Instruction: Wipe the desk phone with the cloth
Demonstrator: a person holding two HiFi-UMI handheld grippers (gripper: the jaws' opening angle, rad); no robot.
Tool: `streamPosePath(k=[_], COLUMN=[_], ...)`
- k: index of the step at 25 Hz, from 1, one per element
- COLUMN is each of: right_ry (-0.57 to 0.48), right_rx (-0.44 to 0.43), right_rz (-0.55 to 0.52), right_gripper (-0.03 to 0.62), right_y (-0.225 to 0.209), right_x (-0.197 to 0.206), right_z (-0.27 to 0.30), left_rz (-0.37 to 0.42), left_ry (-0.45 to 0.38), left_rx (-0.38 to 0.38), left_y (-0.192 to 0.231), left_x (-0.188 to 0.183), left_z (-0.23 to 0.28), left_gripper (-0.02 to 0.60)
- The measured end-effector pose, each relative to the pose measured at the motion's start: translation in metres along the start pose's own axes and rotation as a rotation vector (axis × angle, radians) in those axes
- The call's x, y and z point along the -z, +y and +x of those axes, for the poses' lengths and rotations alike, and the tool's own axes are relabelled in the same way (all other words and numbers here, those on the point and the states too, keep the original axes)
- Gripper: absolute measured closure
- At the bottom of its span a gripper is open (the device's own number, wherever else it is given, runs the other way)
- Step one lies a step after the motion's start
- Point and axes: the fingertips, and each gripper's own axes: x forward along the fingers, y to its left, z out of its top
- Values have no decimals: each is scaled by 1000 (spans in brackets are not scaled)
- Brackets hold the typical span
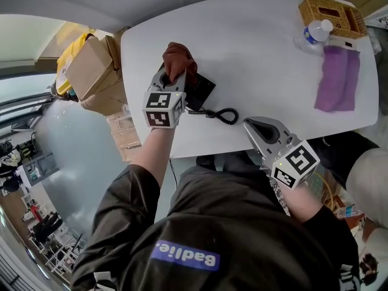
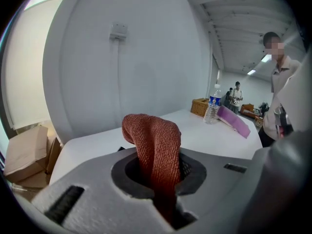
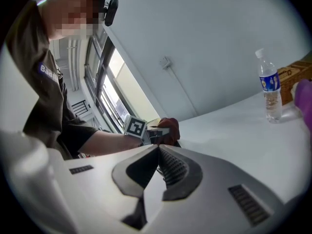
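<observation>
A black desk phone [image 1: 200, 91] sits near the white table's front left, its coiled cord [image 1: 222, 114] trailing to the right. My left gripper [image 1: 171, 76] is shut on a rust-red cloth [image 1: 179, 60], and the bunched cloth rests over the phone's left part. In the left gripper view the cloth [image 2: 157, 152] stands up between the jaws and hides the phone. My right gripper [image 1: 250, 125] hovers at the table's front edge, right of the cord, shut with nothing in it [image 3: 157, 150]. From the right gripper view, the left gripper and cloth [image 3: 168, 129] show ahead.
A purple cloth [image 1: 337, 77], a water bottle [image 1: 314, 33] and a wicker box [image 1: 331, 14] stand at the table's back right. Cardboard boxes [image 1: 92, 71] sit off the table's left edge. People stand in the room beyond the table [image 2: 280, 82].
</observation>
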Motion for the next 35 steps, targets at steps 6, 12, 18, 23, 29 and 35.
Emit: streamPosePath(k=[6,12,18,23,29,35], right_ry=[1,2,-9,-32,-56,-58], right_rx=[14,22,33,23,69,157], right_rz=[14,26,17,-32,-106,-159], right_gripper=[565,565,565,566,565,566], right_y=[-12,-15,-12,16,74,143], right_x=[5,14,18,6,0,12], right_z=[-9,-20,-27,-24,-21,-17], left_rz=[-62,-54,-76,-93,-109,-92], left_ry=[42,97,110,43,-80,-196], left_rx=[71,149,204,233,290,366], left_y=[-49,-96,-128,-135,-128,-118], left_x=[30,58,68,47,29,34], left_z=[16,19,7,-41,-134,-230], left_gripper=[528,528,528,528,528,528])
